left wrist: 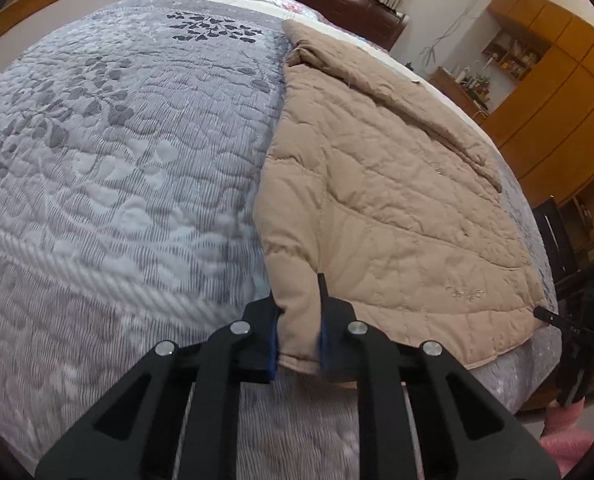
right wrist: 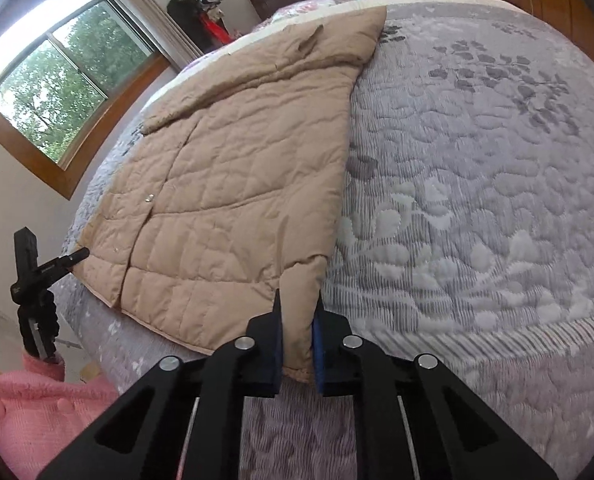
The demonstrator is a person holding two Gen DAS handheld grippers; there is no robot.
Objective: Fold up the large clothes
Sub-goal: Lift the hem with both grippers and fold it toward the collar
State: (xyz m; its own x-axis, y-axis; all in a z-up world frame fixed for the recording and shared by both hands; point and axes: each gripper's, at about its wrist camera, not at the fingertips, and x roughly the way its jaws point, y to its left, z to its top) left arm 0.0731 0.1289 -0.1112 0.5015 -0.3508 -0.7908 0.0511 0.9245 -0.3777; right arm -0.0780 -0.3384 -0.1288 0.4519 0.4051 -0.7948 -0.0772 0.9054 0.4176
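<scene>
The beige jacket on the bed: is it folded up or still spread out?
Mostly spread out. The jacket lies flat on the quilt, with only a sleeve folded across its top. Each gripper pinches a bottom corner of it.

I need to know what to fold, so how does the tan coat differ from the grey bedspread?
The tan coat is plain beige; the grey bedspread carries a leaf pattern. The coat lies on top, covering only part of the wider bedspread. The left tongs and right tongs pinch the coat's hem; the bedspread lies ungripped. Both are quilted.
</scene>
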